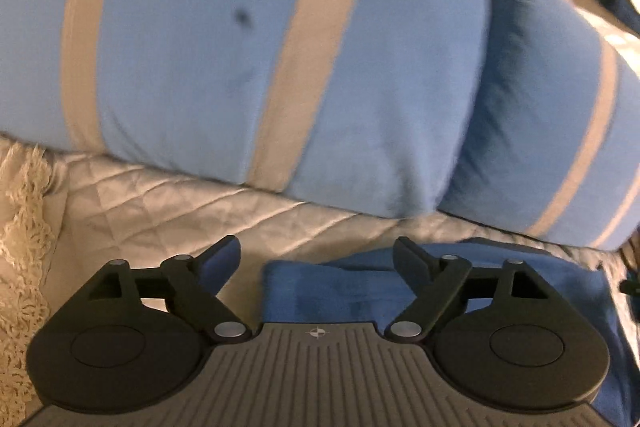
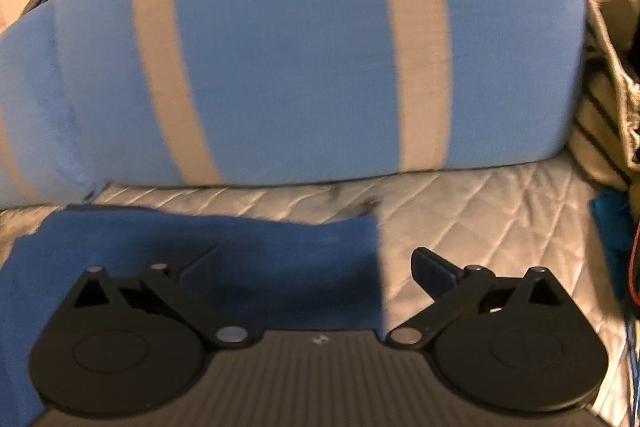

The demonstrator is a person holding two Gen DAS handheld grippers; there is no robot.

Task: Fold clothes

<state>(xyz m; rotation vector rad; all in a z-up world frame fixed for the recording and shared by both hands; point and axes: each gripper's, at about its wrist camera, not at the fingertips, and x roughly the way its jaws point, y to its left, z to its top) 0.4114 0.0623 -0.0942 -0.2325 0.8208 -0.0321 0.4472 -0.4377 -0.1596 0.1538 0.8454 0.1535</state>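
Observation:
A dark blue folded garment (image 1: 340, 291) lies flat on the quilted beige bedspread (image 1: 160, 203). In the left wrist view my left gripper (image 1: 318, 259) hangs open over the garment's left edge, its right finger above the cloth and its left finger above the bedspread. In the right wrist view the same blue garment (image 2: 280, 259) reaches its right edge near the middle. My right gripper (image 2: 316, 263) is open astride that edge, with nothing between its fingers.
Two large light-blue pillows with grey stripes (image 1: 248, 39) (image 2: 312, 39) lean behind the garment. A cream fringed throw (image 1: 20, 247) lies at the left. Striped fabric (image 2: 596, 131) and a teal item (image 2: 608, 223) crowd the right side of the bed.

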